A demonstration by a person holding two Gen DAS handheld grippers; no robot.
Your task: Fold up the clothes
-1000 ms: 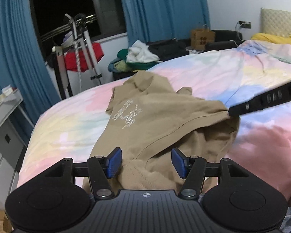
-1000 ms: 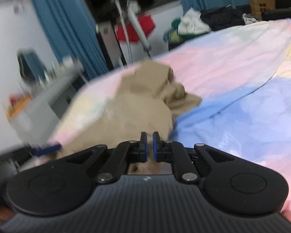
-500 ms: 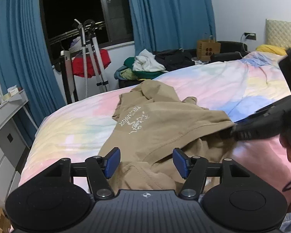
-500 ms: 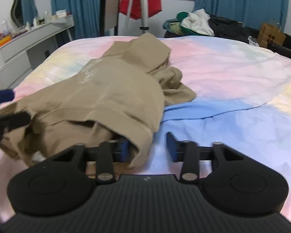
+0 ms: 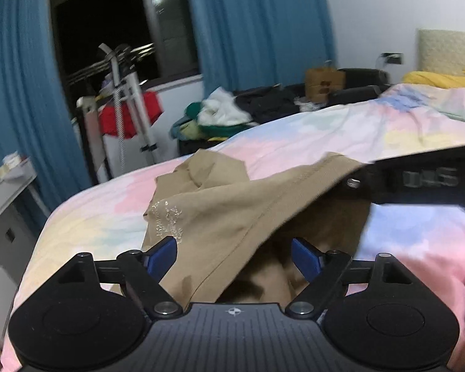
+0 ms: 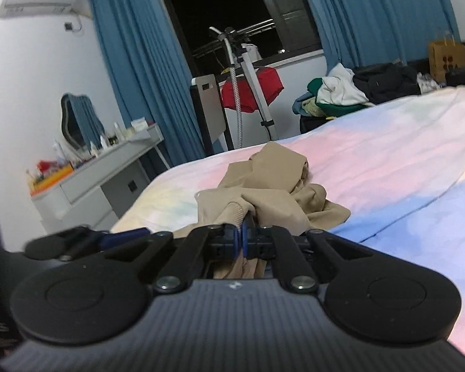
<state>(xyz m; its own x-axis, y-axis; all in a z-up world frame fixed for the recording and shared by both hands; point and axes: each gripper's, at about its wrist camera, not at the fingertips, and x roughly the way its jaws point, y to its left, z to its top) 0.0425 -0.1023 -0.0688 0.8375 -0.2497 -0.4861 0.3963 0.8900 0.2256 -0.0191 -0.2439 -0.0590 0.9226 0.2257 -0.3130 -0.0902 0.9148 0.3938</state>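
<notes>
Lying crumpled on the pastel bedspread [image 5: 325, 130]: one tan garment [image 5: 207, 210], pale print on its front. Left of garment: grey dresser [image 6: 108, 179]. Left gripper [image 5: 234, 255]: blue pads spread wide, the garment's near edge between them, unpinched. Right gripper [image 6: 241, 240]: pads pressed together on the garment's ribbed hem, lifting it. Behind garment, beyond the bed: clothes heap [image 5: 220, 114].
</notes>
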